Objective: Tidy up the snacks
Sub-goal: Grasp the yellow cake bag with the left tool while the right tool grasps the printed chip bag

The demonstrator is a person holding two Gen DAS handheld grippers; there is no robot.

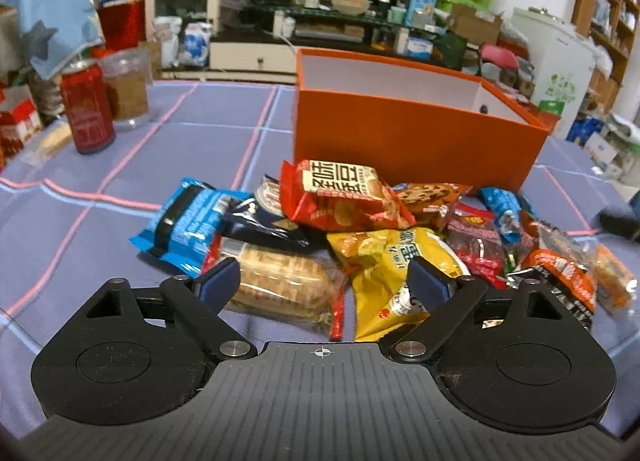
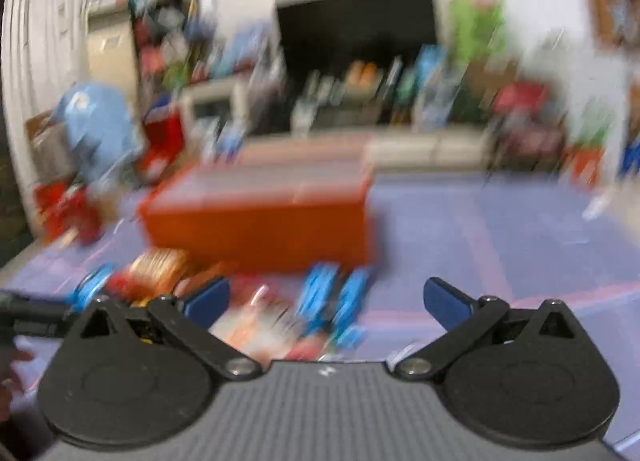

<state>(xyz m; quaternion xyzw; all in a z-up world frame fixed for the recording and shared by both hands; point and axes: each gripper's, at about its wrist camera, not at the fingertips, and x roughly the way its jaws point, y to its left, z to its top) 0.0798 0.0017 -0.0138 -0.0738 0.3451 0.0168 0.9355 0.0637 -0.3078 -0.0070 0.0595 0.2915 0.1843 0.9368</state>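
Note:
A pile of snack packets lies on the purple checked tablecloth [image 1: 120,165] in front of an open orange box [image 1: 404,141]. It includes a red chip bag [image 1: 340,197], a yellow chip bag [image 1: 384,273], a blue packet [image 1: 188,221] and a clear-wrapped bread roll [image 1: 280,285]. My left gripper [image 1: 324,281] is open and empty, just above the bread roll and yellow bag. The right wrist view is motion-blurred: my right gripper [image 2: 326,299] is open and empty above blurred packets [image 2: 328,297], with the orange box [image 2: 260,225] beyond.
A red can [image 1: 86,109] and a clear plastic jar [image 1: 128,89] stand at the table's far left. A dark object [image 1: 620,221] shows at the right edge. A TV stand and cluttered shelves lie beyond the table.

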